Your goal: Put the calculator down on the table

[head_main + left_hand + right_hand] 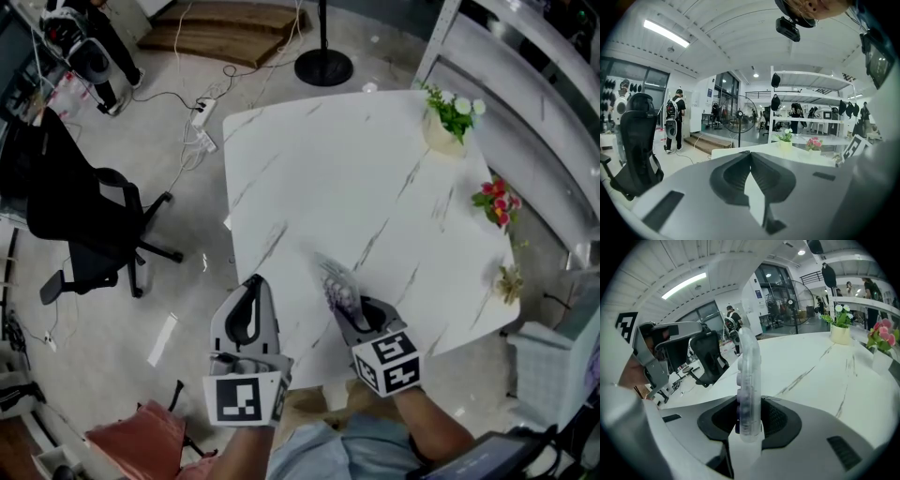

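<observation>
Mid & left of the table point(309, 178): big bare top, lots of room to pass. In front of the right gripper point(352, 314) it's plain white top too. Stuff in the way sits along the right edge only: white pot w/ green plant point(448, 117) at the far corner, red flowers point(497, 202) nearer, small dry plant point(511, 281) nearest. Gaps btw them are open. Past that edge a grey shelf point(534, 103) blocks. Left of the table: open floor, black chair point(84, 225) well apart, cords point(202, 122) by the far corner.
</observation>
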The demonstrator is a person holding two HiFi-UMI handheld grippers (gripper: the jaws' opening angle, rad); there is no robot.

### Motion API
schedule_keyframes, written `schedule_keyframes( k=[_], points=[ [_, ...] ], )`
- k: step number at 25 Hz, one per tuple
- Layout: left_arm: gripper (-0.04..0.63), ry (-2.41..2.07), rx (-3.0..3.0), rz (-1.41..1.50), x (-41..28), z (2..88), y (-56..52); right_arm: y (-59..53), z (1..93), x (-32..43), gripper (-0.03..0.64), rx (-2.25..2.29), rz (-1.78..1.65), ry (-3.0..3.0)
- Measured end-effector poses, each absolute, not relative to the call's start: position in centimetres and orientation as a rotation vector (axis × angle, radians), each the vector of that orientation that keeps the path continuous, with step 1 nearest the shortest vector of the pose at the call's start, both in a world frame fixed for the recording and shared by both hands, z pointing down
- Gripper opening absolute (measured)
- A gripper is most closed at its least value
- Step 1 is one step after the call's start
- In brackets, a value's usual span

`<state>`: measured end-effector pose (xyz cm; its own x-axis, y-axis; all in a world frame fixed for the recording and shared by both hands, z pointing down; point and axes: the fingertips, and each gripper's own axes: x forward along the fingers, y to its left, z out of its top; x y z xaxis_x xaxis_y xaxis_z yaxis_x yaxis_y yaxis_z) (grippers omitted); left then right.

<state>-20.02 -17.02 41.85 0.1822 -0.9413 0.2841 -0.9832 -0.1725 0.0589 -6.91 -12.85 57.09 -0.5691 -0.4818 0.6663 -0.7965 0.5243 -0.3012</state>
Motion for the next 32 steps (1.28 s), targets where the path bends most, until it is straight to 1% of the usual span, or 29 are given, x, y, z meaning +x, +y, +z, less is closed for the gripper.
schedule_keyframes(
  k=[9,21,32],
  points=[
    [0.006,-1.823,2.234,0.25,-19.8,42.5,-17.8,-13.9,57.6,-6.5,0.147,1.051,0.95,-2.228],
    [0.006,-1.85,2.226,0.228,-20.4,41.5,-19.0,-14.7,58.5,-6.1,0.147,1.06,1.266,-2.164],
    [0.006,-1.835,2.226,0.239,-20.6,41.3,-19.5,-15.3,59.1,-5.4,0.155,1.075,1.462,-2.103]
  ],
)
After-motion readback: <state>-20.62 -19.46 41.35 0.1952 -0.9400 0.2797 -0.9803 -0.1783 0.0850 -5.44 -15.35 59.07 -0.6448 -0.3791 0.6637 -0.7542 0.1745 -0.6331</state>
